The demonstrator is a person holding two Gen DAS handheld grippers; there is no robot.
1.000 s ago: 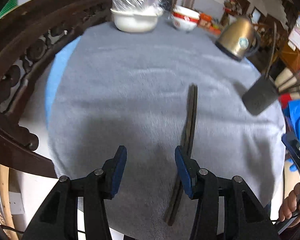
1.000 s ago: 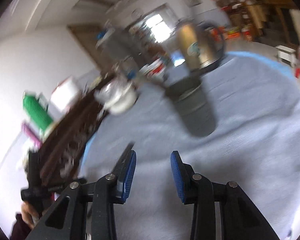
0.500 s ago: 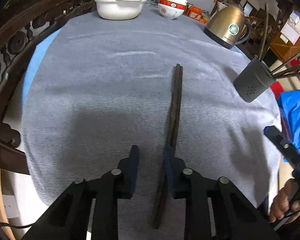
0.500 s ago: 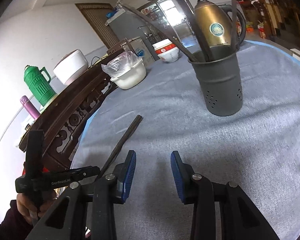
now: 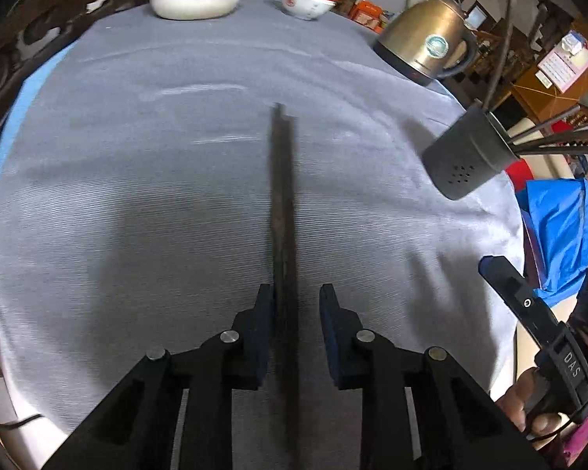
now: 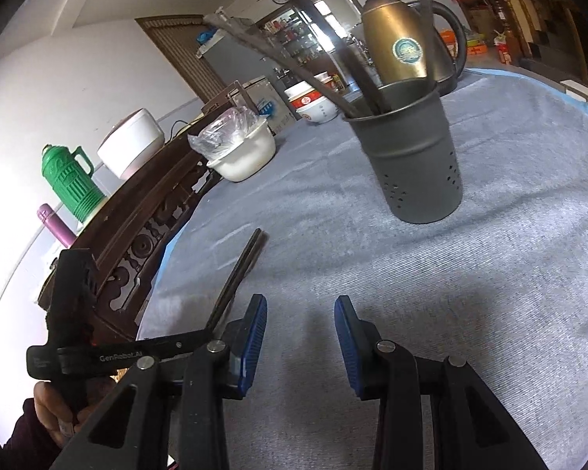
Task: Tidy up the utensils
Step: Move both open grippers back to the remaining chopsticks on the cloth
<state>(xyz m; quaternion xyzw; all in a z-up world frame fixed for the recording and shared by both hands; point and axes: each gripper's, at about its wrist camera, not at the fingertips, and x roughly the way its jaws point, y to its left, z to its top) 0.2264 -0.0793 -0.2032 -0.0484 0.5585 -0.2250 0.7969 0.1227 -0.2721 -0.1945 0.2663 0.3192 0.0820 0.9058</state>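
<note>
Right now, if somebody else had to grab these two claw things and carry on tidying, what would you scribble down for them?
Left gripper: open, jaws straddling the near end of the dark chopsticks, not yet closed on them.
Right gripper: open and empty, held over the grey cloth, facing the utensil holder.
The chopsticks lie flat on the cloth as a pair. The holder stands upright near the brass kettle, with several sticks already in it.
Left to do: close on the pair, lift it, drop it into the holder.
</note>
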